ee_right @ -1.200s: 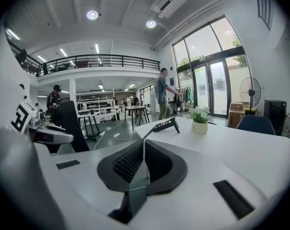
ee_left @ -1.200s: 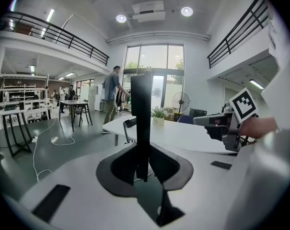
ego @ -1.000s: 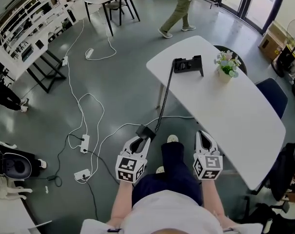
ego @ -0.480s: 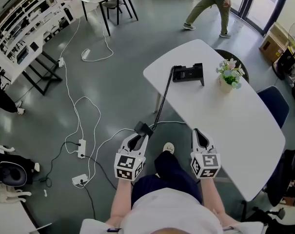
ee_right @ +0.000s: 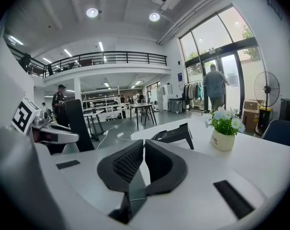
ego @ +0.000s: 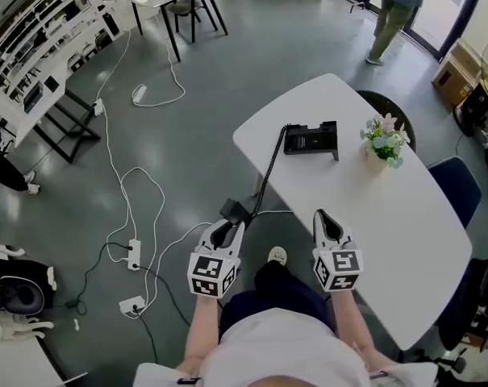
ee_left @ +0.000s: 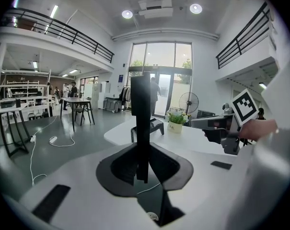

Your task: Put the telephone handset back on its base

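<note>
The left forearm [ego: 197, 335] and right forearm [ego: 345, 329] reach up from the lower middle of the head view, parallel and apart, both tipped slightly downward. The left tongs [ego: 229, 230] are clamped on the handset [ego: 236, 213], while the right tongs [ego: 325, 221] grip nothing, jaws drawn together

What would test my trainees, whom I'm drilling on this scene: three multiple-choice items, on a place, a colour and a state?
1. Where does the telephone base stand?
A. on the white table
B. on the floor
C. on a chair
2. What colour is the handset?
A. white
B. black
C. red
3. How is the right gripper?
A. shut on the handset
B. wide open
C. shut, empty
Answers: 1 A, it sits on the white table; 2 B, black between the left gripper's jaws; 3 C, its jaws meet on nothing.
</note>
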{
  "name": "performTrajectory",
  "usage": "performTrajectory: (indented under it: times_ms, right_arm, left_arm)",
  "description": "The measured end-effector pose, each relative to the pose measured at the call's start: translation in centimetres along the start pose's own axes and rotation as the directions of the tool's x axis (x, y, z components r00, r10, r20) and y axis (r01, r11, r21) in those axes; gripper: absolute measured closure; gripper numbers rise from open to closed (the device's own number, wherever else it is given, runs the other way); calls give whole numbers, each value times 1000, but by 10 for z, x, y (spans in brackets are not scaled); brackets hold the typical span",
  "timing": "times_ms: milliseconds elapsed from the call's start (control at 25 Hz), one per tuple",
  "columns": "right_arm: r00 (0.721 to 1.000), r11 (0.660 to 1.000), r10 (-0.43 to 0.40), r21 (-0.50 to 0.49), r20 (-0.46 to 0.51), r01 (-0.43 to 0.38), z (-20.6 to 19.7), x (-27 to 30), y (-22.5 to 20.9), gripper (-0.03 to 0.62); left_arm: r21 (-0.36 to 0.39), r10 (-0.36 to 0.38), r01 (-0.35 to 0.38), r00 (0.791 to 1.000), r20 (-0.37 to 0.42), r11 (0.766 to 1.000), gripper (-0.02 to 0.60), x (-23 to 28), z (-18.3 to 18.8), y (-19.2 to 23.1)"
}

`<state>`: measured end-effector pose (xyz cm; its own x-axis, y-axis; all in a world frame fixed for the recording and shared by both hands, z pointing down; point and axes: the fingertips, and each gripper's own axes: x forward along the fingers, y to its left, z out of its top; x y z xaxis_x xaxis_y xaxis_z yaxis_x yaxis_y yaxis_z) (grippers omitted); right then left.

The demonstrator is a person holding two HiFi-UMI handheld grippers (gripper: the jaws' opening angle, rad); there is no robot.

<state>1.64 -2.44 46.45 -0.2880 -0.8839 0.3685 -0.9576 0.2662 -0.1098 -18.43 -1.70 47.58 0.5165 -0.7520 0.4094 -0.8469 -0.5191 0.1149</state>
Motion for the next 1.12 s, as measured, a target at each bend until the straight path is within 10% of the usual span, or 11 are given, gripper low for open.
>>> performTrajectory:
  times_ms: [1120]
  right_arm:
    - [1000, 999, -5, 39, 7, 5, 26, 79, -73, 557]
  left_arm:
    - [-3, -30, 30, 1000, -10, 1000, 502, 107, 41, 13]
